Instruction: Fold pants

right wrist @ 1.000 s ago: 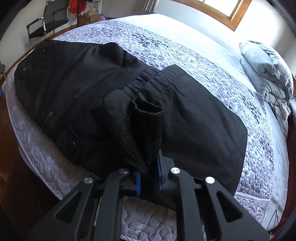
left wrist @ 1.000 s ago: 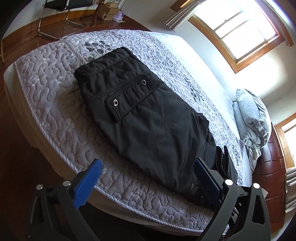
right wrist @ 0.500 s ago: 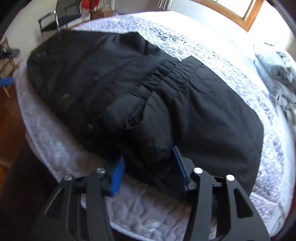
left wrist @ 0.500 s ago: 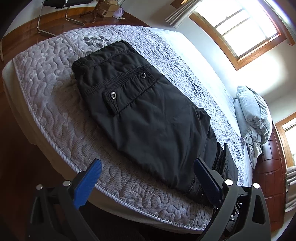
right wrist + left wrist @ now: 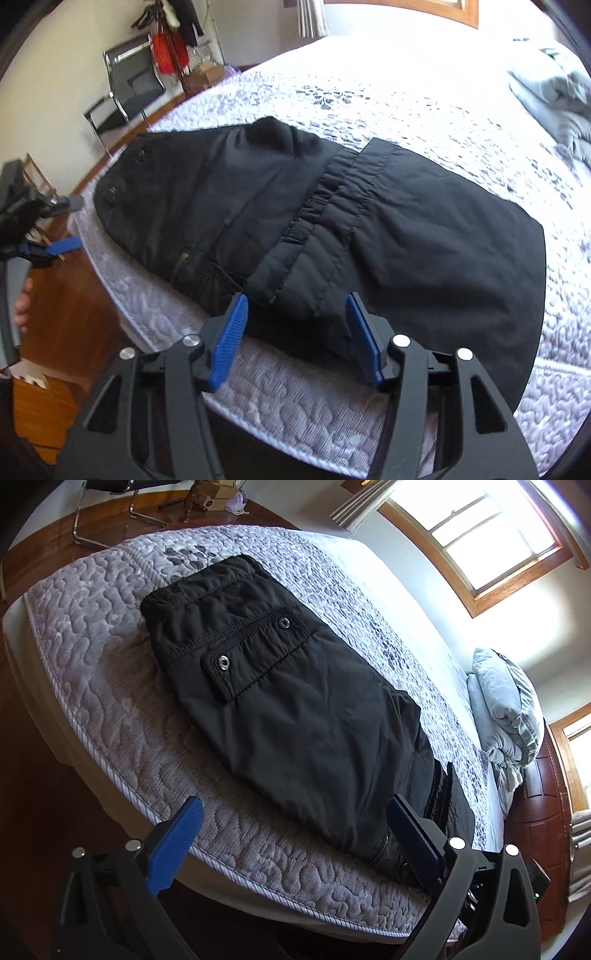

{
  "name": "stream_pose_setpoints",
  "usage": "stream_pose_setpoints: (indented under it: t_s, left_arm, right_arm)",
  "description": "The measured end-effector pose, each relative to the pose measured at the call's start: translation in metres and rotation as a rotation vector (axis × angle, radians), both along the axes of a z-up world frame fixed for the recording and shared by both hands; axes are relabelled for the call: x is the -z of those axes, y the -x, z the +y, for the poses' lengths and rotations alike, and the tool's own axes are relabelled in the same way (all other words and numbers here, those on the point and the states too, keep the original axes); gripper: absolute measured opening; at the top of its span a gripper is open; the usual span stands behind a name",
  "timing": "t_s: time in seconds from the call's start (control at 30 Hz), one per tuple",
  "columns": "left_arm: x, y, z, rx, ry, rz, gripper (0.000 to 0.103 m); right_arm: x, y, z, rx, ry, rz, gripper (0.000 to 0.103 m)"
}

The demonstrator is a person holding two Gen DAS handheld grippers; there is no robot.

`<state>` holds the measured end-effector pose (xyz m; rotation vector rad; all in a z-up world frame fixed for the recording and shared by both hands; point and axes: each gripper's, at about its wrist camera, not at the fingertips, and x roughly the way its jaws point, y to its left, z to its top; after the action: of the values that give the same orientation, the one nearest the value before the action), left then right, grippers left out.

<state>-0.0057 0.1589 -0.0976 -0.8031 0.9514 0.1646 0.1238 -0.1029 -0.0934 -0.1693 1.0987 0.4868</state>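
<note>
- Bedroom setting: a bed (image 5: 110,672) with a grey quilted mattress stands on a wooden floor (image 5: 44,812); a window (image 5: 484,535) is on the far wall.
- Black pants (image 5: 295,709) lie folded on the mattress near its front edge, pocket flap with two snaps facing up.
- In the right wrist view the pants (image 5: 369,229) show the elastic waistband laid across the lower layer of cloth.
- Left tongs (image 5: 295,834): open wide, blue pads apart, nothing between them; the right pad sits just beside the pants' near corner, in front of the mattress edge.
- Right tongs (image 5: 295,328): apart and closing, pads on either side of the folded edge near the waistband; the pads do not press the cloth.
- Grey bedding (image 5: 506,716) is bunched at the head of the bed, well apart from the pants.
- Chair (image 5: 129,88) with a chrome frame stands by the wall beyond the bed's foot.
</note>
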Motion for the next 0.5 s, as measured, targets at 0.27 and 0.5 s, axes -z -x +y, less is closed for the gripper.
stream_pose_setpoints:
  t_s: [0.27,0.5]
  left_arm:
    - [0.002,0.002,0.007,-0.020,0.008,0.004,0.099]
    - [0.003,-0.002,0.006,-0.018,0.018,0.007,0.099]
  right_arm:
    - [0.010,-0.006,0.001,0.009,0.007,0.045,0.017]
    - [0.006,0.000,0.006,-0.040,-0.018,0.060,0.010]
